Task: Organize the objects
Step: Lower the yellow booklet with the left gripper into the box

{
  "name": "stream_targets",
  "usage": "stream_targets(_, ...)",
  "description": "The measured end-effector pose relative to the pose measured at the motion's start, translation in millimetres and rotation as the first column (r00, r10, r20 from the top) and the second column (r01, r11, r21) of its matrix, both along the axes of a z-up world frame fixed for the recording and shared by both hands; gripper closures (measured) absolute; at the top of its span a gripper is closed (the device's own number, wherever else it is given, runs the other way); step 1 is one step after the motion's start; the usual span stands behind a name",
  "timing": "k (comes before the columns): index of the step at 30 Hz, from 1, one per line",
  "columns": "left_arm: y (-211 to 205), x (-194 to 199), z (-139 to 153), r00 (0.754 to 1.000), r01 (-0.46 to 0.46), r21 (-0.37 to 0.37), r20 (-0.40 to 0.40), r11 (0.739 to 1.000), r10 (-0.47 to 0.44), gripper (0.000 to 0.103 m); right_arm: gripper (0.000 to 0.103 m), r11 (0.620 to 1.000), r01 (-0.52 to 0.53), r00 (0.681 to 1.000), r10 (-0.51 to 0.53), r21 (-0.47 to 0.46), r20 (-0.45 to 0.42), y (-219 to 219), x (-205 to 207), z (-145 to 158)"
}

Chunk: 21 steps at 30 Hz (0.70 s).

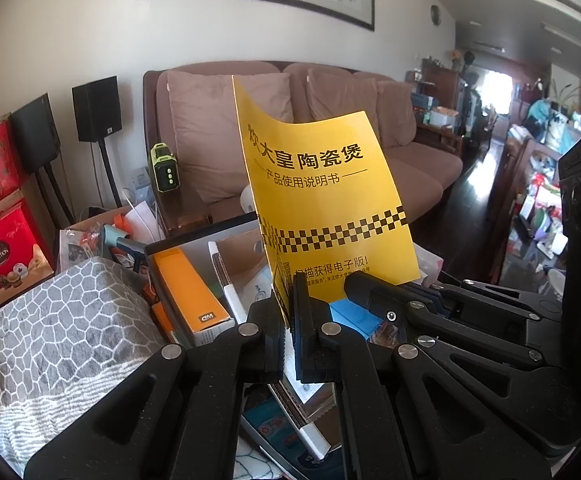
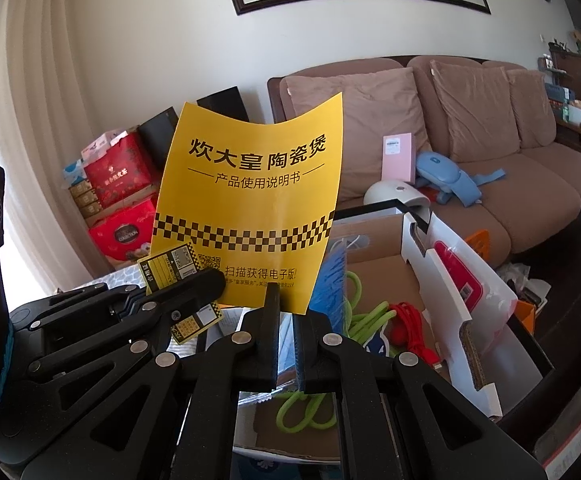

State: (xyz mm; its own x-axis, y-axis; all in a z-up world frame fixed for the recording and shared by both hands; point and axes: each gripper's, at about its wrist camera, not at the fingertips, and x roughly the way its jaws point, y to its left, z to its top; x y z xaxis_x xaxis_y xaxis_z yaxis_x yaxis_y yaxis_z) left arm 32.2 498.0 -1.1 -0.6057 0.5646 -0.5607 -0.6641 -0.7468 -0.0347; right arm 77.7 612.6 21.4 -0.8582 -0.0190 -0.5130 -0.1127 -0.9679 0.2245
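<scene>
Two tools pinch one yellow booklet by its bottom edge and hold it upright in the air. From the left wrist view, the left tool is clamped on the booklet's lower left corner, and the right tool reaches in from the right and grips the lower edge beside it. Below lies an open box holding an orange carton and a white marker.

From the right wrist view, the right tool is clamped on the booklet at its lower right edge, while the left tool nips the lower left corner. Green cord and red cable lie in a cardboard box beneath, with a brown sofa behind.
</scene>
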Motion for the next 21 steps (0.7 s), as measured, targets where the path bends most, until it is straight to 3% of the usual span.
stream_targets(21, 8.6, -6.0, -10.3, 0.997, 0.003, -0.021, 0.071, 1.000, -0.001, 0.100, 0.097, 1.000, 0.022, 0.998, -0.021, -0.004, 0.063, 8.2, -2.2, -11.9)
